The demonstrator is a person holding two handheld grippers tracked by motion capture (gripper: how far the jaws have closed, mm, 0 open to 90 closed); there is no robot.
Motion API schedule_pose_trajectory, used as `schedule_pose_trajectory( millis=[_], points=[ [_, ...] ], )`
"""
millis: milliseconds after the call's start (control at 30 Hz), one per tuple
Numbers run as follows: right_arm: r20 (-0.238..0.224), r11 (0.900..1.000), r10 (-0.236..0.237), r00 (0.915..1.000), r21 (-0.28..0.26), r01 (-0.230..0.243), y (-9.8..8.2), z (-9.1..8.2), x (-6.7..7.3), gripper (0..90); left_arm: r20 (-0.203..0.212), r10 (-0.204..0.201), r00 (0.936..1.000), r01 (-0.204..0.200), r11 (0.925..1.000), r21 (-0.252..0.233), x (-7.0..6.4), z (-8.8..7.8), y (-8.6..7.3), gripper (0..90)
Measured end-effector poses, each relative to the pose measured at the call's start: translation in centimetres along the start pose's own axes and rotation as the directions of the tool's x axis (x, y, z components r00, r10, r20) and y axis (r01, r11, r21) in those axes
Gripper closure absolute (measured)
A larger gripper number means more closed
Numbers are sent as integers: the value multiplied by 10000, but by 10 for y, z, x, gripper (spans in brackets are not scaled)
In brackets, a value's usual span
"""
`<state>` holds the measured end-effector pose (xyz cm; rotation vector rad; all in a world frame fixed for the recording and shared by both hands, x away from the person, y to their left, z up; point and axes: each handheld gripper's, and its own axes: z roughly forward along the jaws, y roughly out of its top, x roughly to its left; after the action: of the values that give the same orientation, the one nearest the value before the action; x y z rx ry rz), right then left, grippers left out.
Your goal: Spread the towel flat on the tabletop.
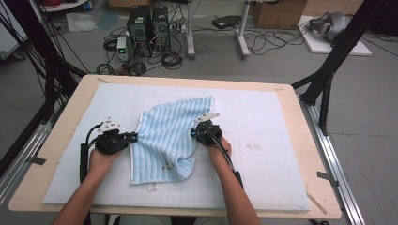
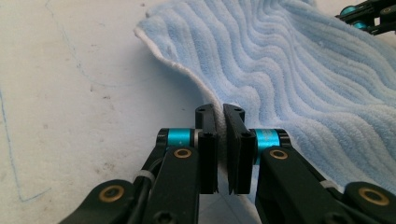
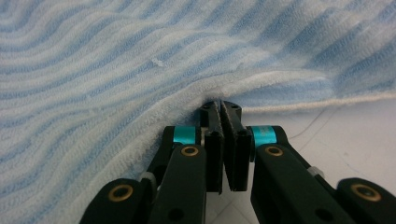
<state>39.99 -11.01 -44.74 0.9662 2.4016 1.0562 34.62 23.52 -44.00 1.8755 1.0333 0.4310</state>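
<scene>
A light blue ribbed towel [image 1: 166, 140] lies rumpled on the white mat [image 1: 263, 117], one corner reaching toward the back. My left gripper [image 1: 133, 137] pinches the towel's left edge; in the left gripper view its jaws [image 2: 220, 112] stand together with the white hem [image 2: 187, 77] caught between them. My right gripper [image 1: 195, 133] is shut on the towel's right edge. Seen from the right gripper view, the pads [image 3: 220, 108] clamp the hem of the towel [image 3: 140, 70], which bunches up around them.
The mat covers a wooden table [image 1: 61, 136]. Beyond the far edge, computer towers [image 1: 148, 28], cables and boxes sit on the floor. Black frame posts [image 1: 328, 70] stand at both sides. The other gripper [image 2: 369, 16] peeks in at the upper right of the left gripper view.
</scene>
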Motion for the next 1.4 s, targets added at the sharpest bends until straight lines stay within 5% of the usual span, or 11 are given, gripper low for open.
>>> schedule_pose_trajectory(
  millis=[100,300,567,667,733,933,1033,1133,1400],
  points=[
    [235,10000,16,9997,96,-18,1,-3,-11,887,26,17,10000,-17,10000,49,0,2,0,850],
    [1055,9931,1082,9885,-570,-1026,9,-10,-45,887,32,183,9998,-183,9998,-53,-2,7,0,852],
    [1881,9932,809,9788,-979,-633,38,5,-42,876,-257,-41,9997,36,9998,-205,4,4,-1,850],
    [1687,9905,1057,9800,-1048,-888,37,5,-40,746,-240,-221,9995,216,9995,-231,7,2,-1,844],
    [1146,9846,1347,9842,-1276,-1199,33,1,-42,652,-272,-209,9994,205,9997,-161,7,2,-2,837],
    [1030,9837,1176,9877,-1481,-1017,18,-26,-40,511,-509,-429,9978,419,9989,-216,9,1,-2,732],
    [496,9852,1029,9935,-1430,-949,5,-37,-36,505,-740,-699,9948,682,9974,-250,10,0,-2,574],
    [19,9892,832,9965,-1216,-824,-11,-45,-26,514,-808,-741,9940,718,9970,-306,11,-1,-2,528],
    [-1176,9959,-60,9930,-908,-47,-36,-59,14,572,-694,-607,9957,582,9976,-369,8,0,-1,519]
  ],
)
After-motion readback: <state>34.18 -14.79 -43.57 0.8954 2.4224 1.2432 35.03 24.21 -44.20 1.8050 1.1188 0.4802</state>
